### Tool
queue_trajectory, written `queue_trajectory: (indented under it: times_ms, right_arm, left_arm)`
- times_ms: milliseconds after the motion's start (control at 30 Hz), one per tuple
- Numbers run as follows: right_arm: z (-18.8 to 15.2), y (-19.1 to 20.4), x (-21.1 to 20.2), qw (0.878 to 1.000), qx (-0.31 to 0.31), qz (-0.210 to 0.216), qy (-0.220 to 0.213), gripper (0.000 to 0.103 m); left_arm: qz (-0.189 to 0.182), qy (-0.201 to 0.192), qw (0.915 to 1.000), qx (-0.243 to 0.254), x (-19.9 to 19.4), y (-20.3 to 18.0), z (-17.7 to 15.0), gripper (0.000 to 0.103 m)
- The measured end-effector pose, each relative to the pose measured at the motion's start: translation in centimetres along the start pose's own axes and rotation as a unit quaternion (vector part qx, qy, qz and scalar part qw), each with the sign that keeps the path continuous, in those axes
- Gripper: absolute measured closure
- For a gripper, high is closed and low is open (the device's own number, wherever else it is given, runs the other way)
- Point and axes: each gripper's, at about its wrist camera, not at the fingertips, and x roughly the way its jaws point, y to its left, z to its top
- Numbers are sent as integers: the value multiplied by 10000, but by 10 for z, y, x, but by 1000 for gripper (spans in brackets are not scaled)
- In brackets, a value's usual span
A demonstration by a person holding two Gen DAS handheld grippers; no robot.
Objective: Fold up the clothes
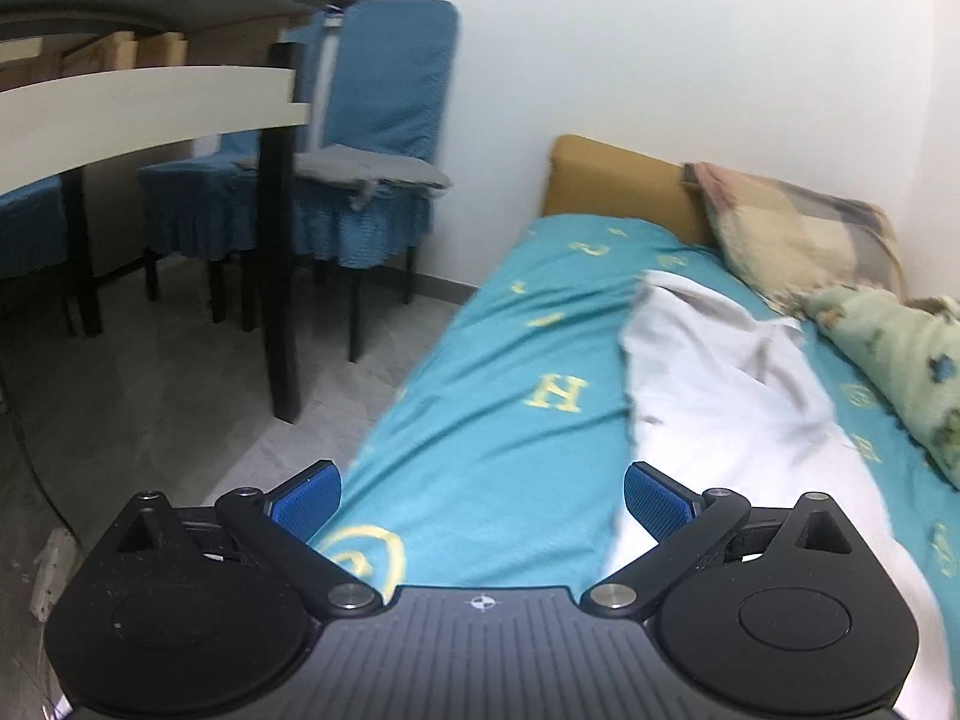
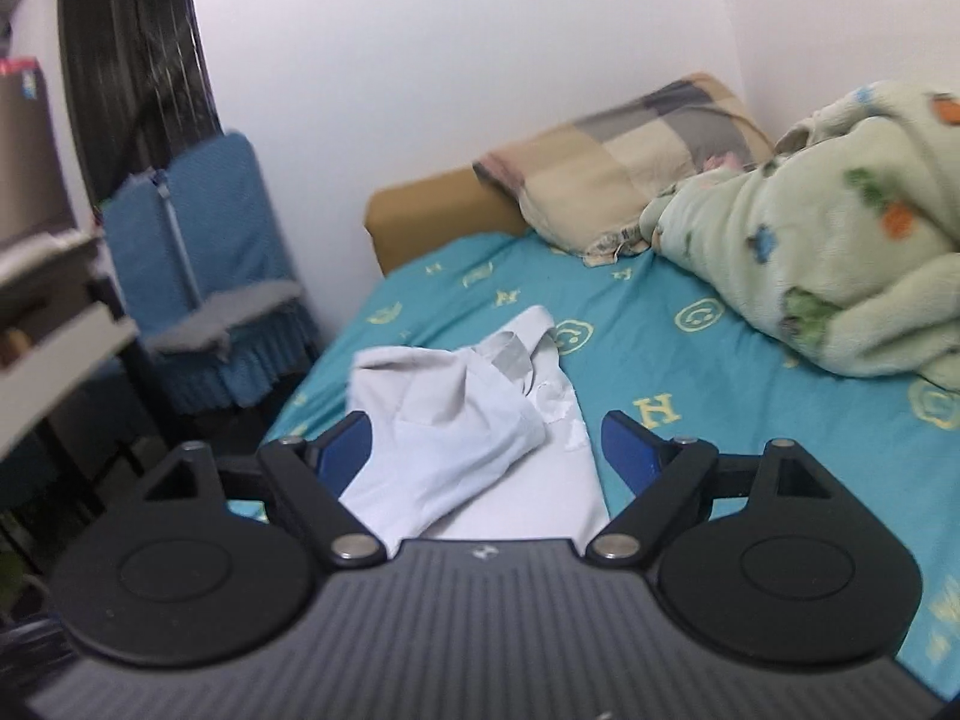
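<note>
A white garment (image 1: 720, 396) lies crumpled on the teal bed sheet (image 1: 498, 360). In the right wrist view the garment (image 2: 468, 420) has one part folded over itself, with its collar end toward the pillows. My left gripper (image 1: 483, 501) is open and empty above the bed's near left part, its right pad (image 1: 657, 498) over the garment's edge. My right gripper (image 2: 486, 450) is open and empty, held over the garment with the cloth showing between its pads.
A checked pillow (image 2: 618, 168) and a green fleece blanket (image 2: 828, 258) lie at the bed's head and right side. A blue-covered chair (image 1: 366, 150) with a grey cloth (image 1: 366, 171) on its seat stands left of the bed, beside a table (image 1: 150, 102).
</note>
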Motion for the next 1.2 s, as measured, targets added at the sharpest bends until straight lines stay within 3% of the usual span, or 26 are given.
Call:
queue_trajectory:
  times_ms: [133, 267, 433, 533, 700, 800, 867, 967, 1200]
  right_arm:
    - [-21, -9, -81, 9998, -30, 127, -140, 18]
    - [-43, -14, -121, 9999, -126, 23, -43, 17]
    - [-44, -21, -123, 10000, 24, 21, 28, 18]
    - [-46, -31, -119, 9997, 187, -81, 97, 18]
    - [-47, -51, -115, 9981, 565, -67, 238, 18]
    - [-48, -62, -116, 9965, 793, -51, 267, 18]
    - [-48, -69, -116, 9949, 967, 12, 299, 18]
    - [-49, -73, -117, 9933, 1106, 94, 317, 18]
    - [-50, -80, -120, 9892, 1393, 282, 349, 18]
  left_arm:
    - [-130, 351, 9992, 148, -15, -7, -3, 3]
    - [-179, 780, 9965, 238, -31, -11, -10, 14]
    - [53, 1384, 9889, 536, -49, -10, -25, 24]
    - [232, 1784, 9796, 900, -53, -14, -38, 32]
    - [436, 2372, 9645, 1078, -47, -16, -45, 39]
    - [262, 2692, 9548, 1234, -44, -21, -50, 52]
    - [351, 2858, 9475, 1389, -42, -24, -53, 73]
    - [478, 2912, 9406, 1676, -44, -31, -52, 91]
    - [710, 2409, 9309, 2653, -87, -72, -46, 97]
